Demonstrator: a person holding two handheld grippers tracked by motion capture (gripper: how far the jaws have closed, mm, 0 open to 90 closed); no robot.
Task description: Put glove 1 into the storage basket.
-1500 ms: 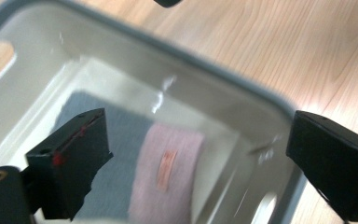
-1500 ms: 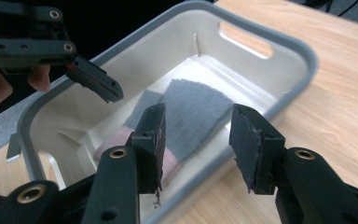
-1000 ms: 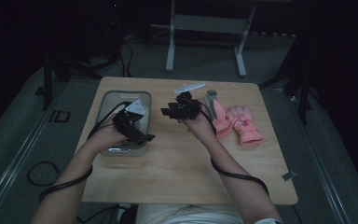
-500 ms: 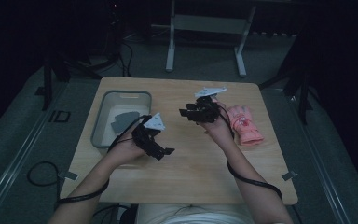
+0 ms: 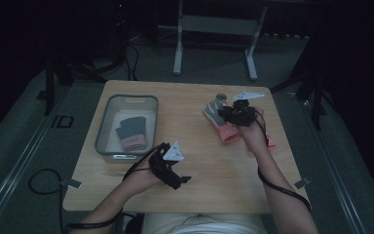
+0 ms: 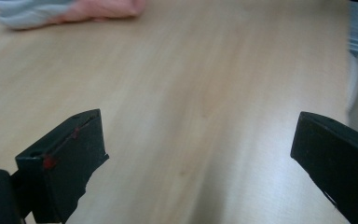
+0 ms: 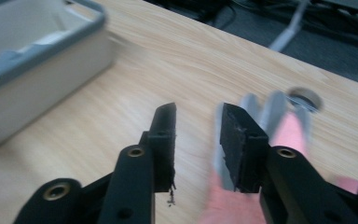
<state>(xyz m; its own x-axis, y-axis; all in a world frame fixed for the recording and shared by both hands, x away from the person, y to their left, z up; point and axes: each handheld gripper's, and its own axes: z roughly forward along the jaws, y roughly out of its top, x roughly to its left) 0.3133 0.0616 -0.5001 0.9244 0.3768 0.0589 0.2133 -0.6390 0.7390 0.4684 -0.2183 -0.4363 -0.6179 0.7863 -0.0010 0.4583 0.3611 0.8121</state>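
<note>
Pink and grey socks (image 5: 229, 132) lie on the right half of the wooden table (image 5: 199, 146). My right gripper (image 5: 222, 113) hovers over their far end, pointing left. In the right gripper view its jaws (image 7: 198, 116) have just been closing and stand a narrow gap apart with only bare wood between them; a pink sock (image 7: 289, 133) shows blurred behind the right jaw. My left gripper (image 5: 185, 179) is low over the near middle of the table, wide open (image 6: 196, 135) and holding nothing. A sock (image 6: 65, 10) lies far ahead of it.
A grey bin (image 5: 106, 127) stands at the table's left, with a folded grey and pink pair of socks (image 5: 131, 134) inside; its wall (image 7: 37, 74) shows in the right gripper view. A small grey round thing (image 5: 220, 97) sits just beyond the socks.
My left gripper has left the bin and come right and toward the near edge, sinking lower. My right gripper has shifted right, over the pink socks.
</note>
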